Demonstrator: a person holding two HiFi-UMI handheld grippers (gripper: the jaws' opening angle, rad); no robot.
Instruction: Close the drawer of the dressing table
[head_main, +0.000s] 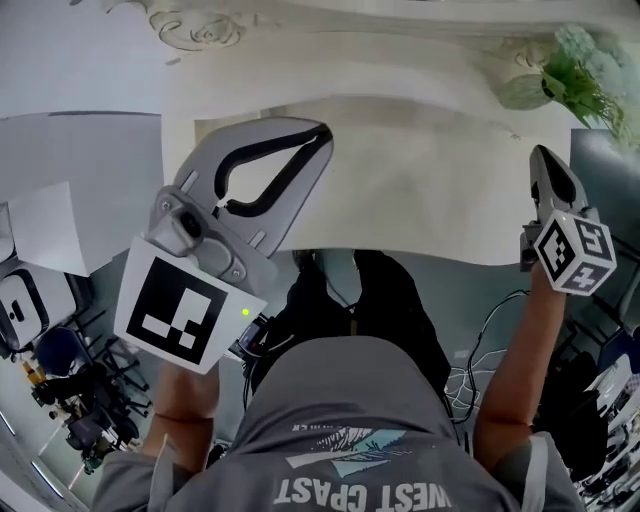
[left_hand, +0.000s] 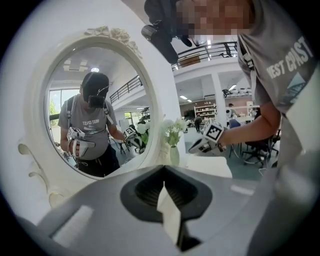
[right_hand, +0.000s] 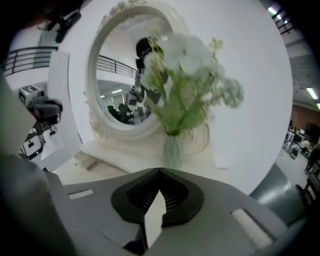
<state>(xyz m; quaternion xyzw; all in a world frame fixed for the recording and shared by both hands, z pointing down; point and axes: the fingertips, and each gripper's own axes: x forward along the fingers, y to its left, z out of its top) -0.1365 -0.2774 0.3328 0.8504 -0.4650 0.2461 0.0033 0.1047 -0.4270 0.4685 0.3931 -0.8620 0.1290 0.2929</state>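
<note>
Head view: white dressing table (head_main: 420, 190) fills upper centre, at 12 o'clock from person; its drawer not distinguishable under tabletop front edge. Left gripper (head_main: 320, 137) overlaps table's 9 o'clock side, jaws together, tips touching, nothing between. Right gripper (head_main: 545, 160) at table's 3 o'clock edge, jaws pressed together, empty. Vase of flowers (head_main: 570, 70) at 2 o'clock corner. Left gripper view: oval mirror (left_hand: 95, 110) at 10 o'clock, reflecting person. Right gripper view: vase at 12 o'clock, mirror behind at 11 o'clock.
</note>
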